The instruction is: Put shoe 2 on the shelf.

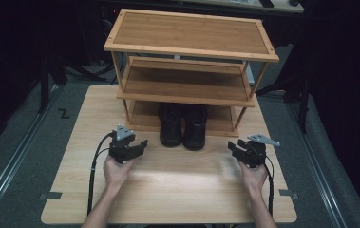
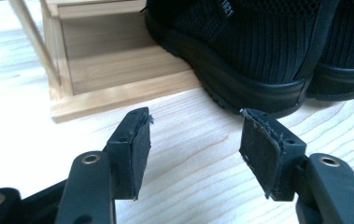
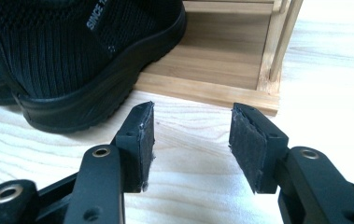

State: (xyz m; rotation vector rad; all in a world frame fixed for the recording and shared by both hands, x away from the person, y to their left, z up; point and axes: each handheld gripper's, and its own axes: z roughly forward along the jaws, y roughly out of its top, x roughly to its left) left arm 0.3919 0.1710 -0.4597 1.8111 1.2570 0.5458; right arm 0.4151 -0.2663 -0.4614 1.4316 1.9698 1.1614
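Pair of black knit shoes [image 1: 183, 127] half-seated on the bamboo rack's [image 1: 187, 35] bottom shelf; left tongs [image 1: 142, 144] and right tongs [image 1: 231, 146] apart, empty, flanking.

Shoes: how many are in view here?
2. Both black, side by side at the wooden rack's bottom shelf, heels out over the table: left shoe, right shoe. The upper shelves look bare; nothing suggests hidden ones.
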